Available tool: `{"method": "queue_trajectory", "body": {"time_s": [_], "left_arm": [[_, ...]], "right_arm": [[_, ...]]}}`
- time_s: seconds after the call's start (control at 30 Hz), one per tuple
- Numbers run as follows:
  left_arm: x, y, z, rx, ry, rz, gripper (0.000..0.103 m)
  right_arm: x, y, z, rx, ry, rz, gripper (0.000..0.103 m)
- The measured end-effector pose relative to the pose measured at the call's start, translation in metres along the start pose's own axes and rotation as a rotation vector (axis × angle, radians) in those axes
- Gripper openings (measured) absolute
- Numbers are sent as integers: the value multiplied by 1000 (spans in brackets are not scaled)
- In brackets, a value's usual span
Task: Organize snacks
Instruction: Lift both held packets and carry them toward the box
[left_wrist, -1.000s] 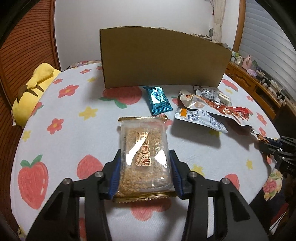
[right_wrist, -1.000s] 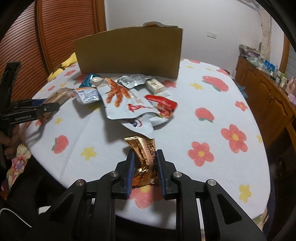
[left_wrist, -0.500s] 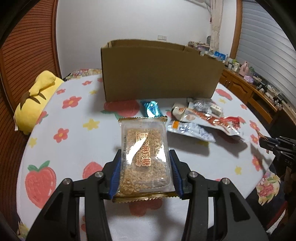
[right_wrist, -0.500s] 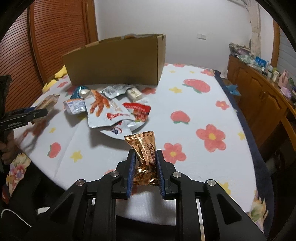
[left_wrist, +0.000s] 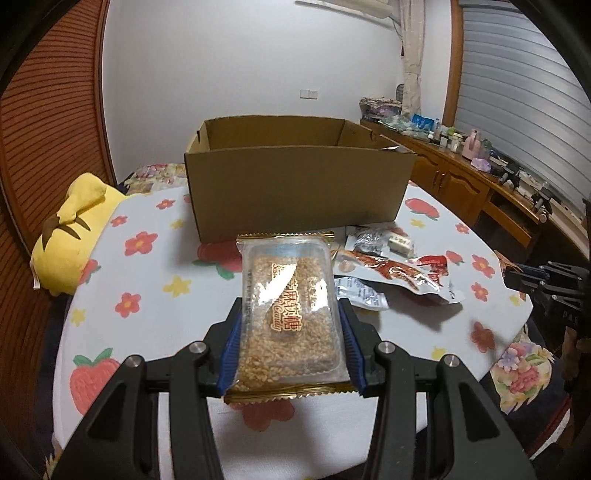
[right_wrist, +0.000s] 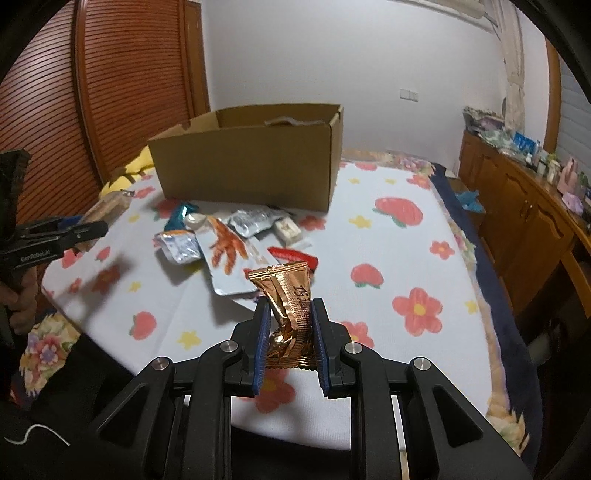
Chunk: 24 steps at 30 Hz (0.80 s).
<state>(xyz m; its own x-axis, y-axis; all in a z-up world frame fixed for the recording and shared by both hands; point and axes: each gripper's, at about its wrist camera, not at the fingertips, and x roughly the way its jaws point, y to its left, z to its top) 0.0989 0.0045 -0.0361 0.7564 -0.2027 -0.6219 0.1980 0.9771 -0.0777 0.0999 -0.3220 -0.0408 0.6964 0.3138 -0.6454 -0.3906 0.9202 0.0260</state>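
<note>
My left gripper (left_wrist: 290, 314) is shut on a clear sesame candy pack (left_wrist: 288, 306) with gold edges, held above the table in front of the open cardboard box (left_wrist: 295, 184). In the right wrist view my right gripper (right_wrist: 288, 314) is shut on a crumpled copper foil snack pack (right_wrist: 286, 310), also lifted off the table. A pile of loose snack packets (right_wrist: 229, 240) lies before the box (right_wrist: 247, 166): a chicken-feet pouch (left_wrist: 388, 269), silver packs, a teal wrapper (right_wrist: 179, 216). The left gripper (right_wrist: 74, 230) shows at the left edge of that view, the right gripper (left_wrist: 517, 275) at the right edge of the left wrist view.
The round table carries a white cloth (left_wrist: 147, 277) printed with strawberries and flowers. A yellow plush toy (left_wrist: 70, 236) lies at its far left. A wooden sideboard (right_wrist: 524, 206) with small items runs along the right wall. A person's hand (right_wrist: 18, 295) holds the left gripper.
Both grippers have risen with their packs, so the box's open top and inside walls now show. The snack pile on the table has stayed put.
</note>
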Motion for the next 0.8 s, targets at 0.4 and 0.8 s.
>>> {"method": "queue_trajectory", "body": {"time_s": [0.4, 0.8], "left_arm": [[-20, -10, 16, 31, -29, -6, 47], [-12, -26, 38, 65, -54, -60, 47]], "right_arm": [[-22, 2, 18, -13, -43, 9, 20], [-18, 9, 44, -52, -83, 40, 20]]}}
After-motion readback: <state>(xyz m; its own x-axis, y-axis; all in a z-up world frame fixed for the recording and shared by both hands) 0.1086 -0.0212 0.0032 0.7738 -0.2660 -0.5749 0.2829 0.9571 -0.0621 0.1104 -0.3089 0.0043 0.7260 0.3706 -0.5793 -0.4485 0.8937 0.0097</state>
